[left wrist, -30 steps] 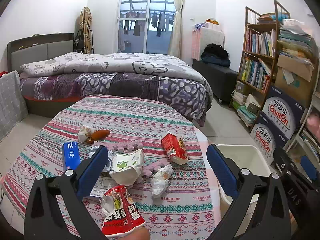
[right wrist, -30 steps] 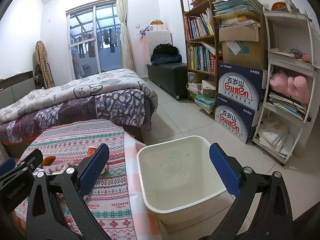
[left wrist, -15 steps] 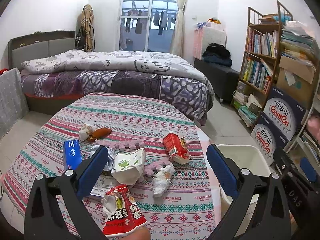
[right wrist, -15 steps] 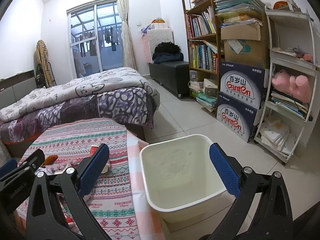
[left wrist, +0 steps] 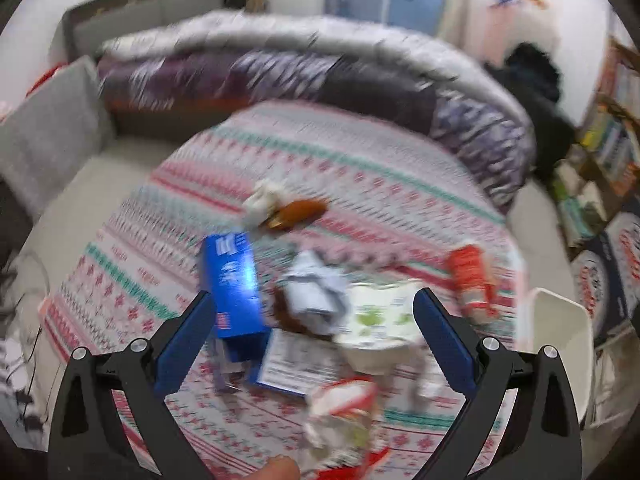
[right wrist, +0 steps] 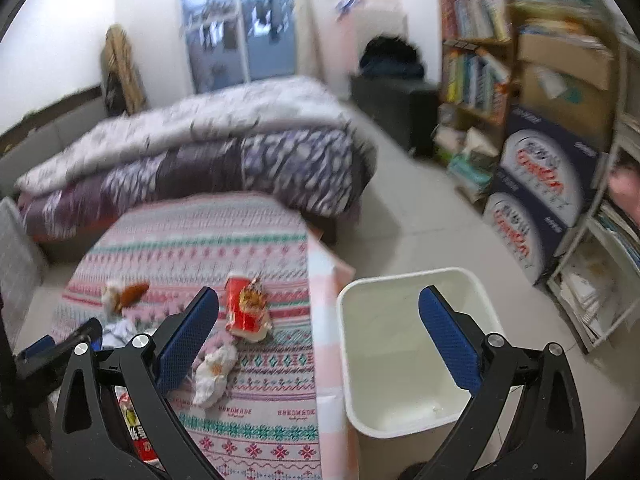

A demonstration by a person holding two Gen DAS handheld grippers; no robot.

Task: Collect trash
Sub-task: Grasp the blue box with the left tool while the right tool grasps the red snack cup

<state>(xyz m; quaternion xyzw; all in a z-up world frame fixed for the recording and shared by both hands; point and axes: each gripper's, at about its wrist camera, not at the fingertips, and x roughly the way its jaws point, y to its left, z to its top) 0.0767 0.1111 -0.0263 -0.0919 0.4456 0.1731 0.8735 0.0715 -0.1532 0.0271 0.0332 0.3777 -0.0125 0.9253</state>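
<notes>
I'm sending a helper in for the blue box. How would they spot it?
Go to the round table with the patterned cloth, beside the white bin. In the litter pile near its front edge, the blue box lies on the pile's left. It is the only blue, flat rectangular piece; its neighbours are crumpled white or red.

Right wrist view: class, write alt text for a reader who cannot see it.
An open gripper hangs above the edge of a patterned table strewn with wrappers, beside a white bin on the floor. A bed and bookshelves stand behind.
</notes>
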